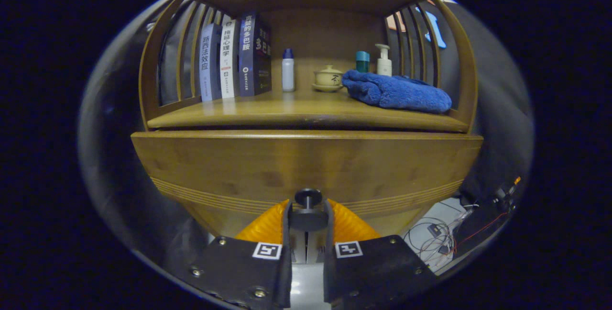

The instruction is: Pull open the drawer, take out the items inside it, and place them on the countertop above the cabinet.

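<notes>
A wooden cabinet fills the view. Its drawer front is a broad wood panel under the countertop. A dark round knob sticks out low on the drawer front. My gripper is right at the knob, its fingers closed in on either side of the knob's stem. The drawer front stands slightly forward of the countertop edge; what lies inside the drawer is hidden.
On the countertop stand three upright books at the left, a small white bottle, a lidded ceramic cup, a teal-capped jar, a pump bottle and a folded blue towel. Cables lie on the floor at the right.
</notes>
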Demonstrator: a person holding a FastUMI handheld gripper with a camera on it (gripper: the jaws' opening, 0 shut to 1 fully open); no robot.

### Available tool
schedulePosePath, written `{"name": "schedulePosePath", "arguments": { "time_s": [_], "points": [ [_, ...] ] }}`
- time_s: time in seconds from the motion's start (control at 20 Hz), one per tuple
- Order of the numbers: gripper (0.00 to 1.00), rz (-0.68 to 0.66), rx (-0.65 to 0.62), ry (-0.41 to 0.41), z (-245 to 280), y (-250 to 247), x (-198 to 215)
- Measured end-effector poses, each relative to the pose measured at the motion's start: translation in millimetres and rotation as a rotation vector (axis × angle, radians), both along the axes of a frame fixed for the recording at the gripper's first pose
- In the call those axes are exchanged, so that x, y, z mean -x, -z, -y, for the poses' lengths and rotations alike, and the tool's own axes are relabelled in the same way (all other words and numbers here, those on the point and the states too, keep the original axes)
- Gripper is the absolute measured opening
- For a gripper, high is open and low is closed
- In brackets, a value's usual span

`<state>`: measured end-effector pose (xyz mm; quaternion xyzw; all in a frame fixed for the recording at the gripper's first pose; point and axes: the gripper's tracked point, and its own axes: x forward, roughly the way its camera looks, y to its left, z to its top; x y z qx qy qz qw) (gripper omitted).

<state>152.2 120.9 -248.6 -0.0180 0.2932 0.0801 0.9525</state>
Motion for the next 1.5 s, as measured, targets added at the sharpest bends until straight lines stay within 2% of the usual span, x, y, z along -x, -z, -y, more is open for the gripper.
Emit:
{"name": "schedulePosePath", "arguments": {
  "time_s": [0.65, 0.7, 0.75, 1.05, 1.15, 1.3, 1.5],
  "points": [
    [0.26, -0.105, 0.055, 0.087, 23.7, -12.3, 133.9],
    [0.26, -0.077, 0.048, 0.102, 24.2, -19.6, 134.7],
    [0.27, -0.111, 0.068, 0.097, 25.8, -14.6, 142.0],
    [0.26, -0.115, 0.034, 0.093, 23.4, -19.3, 142.1],
    [0.38, -0.105, 0.021, 0.084, 21.3, -23.0, 148.4],
    [0.52, 0.012, -0.038, 0.066, 12.4, -60.4, 145.4],
    [0.52, 0.153, -0.036, 0.076, 15.8, -119.4, 120.8]
  ]
}}
